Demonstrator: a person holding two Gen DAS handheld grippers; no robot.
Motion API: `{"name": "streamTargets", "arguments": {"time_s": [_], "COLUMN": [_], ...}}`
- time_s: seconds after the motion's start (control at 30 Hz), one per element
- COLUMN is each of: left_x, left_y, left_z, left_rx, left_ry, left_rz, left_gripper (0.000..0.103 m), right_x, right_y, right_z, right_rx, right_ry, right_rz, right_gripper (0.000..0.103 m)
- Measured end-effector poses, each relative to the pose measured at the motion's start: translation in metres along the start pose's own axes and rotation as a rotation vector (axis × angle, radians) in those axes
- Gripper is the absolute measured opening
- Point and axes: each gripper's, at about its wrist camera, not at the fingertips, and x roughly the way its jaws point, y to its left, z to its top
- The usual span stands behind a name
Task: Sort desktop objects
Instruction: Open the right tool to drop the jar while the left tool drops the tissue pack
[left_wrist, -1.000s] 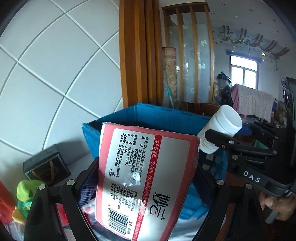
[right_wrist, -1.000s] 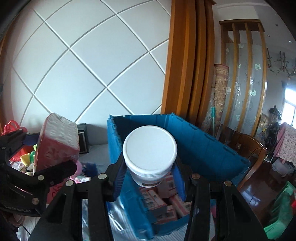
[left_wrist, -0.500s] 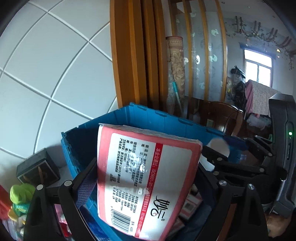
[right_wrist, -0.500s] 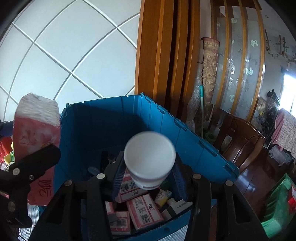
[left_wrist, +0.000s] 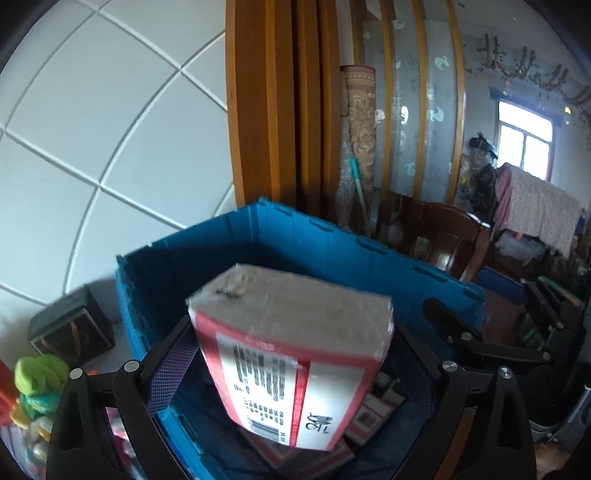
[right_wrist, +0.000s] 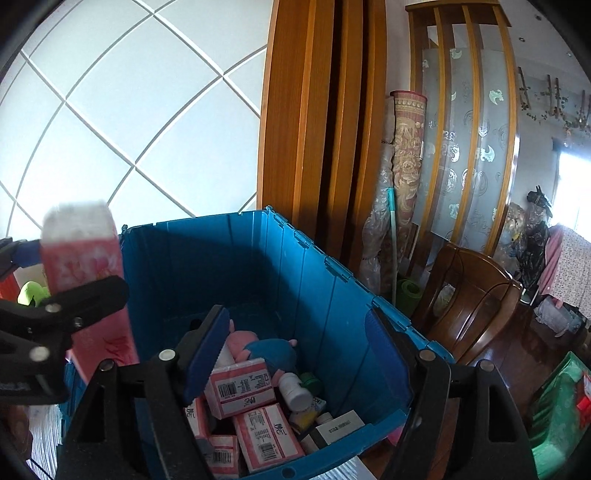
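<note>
A blue plastic bin (right_wrist: 229, 266) stands under both grippers, with several red-and-white tissue packs (right_wrist: 242, 387) and a pink and blue plush toy (right_wrist: 258, 350) inside. The white bottle (right_wrist: 295, 393) lies on its side among them. My right gripper (right_wrist: 295, 321) hangs over the bin, jaws opening, nothing between them. My left gripper (left_wrist: 291, 332) is over the bin's left side (left_wrist: 314, 225), jaws opening wide. The red-and-white tissue pack (left_wrist: 295, 354) sits between them, blurred and tipped forward, and the left pad stands off it. In the right wrist view the pack (right_wrist: 81, 254) shows behind the left gripper's finger (right_wrist: 74, 306).
A black box (left_wrist: 70, 328) and a green plush toy (left_wrist: 37, 373) lie left of the bin. Behind the bin rise a wooden pillar (right_wrist: 314, 129) and a rolled mat (right_wrist: 406, 166). A dark wooden chair (right_wrist: 469, 306) stands to its right.
Both grippers moved over the bin. The right jaws opened and the white bottle dropped out into the bin. The tissue pack tipped forward between the widening left jaws.
</note>
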Motion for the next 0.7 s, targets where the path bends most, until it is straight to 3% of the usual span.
{"name": "streamTargets", "arguments": {"time_s": [0.17,0.37,0.47,0.53,0.7], "left_x": [0.002,-0.001,0.008,0.000,-0.010], "left_y": [0.005,0.007,0.004,0.009,0.015], "left_z": [-0.008,-0.014,-0.018,-0.019,-0.015], "left_rx": [-0.044,-0.026,-0.009,-0.038,-0.045], "left_ry": [-0.011,-0.014,0.007,-0.034,-0.071], "left_rz": [-0.055,-0.100,-0.058,-0.078,-0.032], "left_gripper": [0.099,0.099,0.101,0.101,0.101], "right_x": [-0.006,-0.010,-0.010,-0.008,-0.009], "right_y": [-0.006,-0.005,-0.003,-0.002,-0.005], "right_z": [-0.001,-0.001,-0.003,-0.004,-0.005], "right_rx": [0.003,0.003,-0.003,-0.007,0.001], "right_ry": [-0.016,-0.026,-0.024,-0.016,-0.020], "right_rz": [-0.002,0.006,0.010,0.008,-0.001], "right_gripper": [0.076,0.076,0.076,0.076,0.076]}}
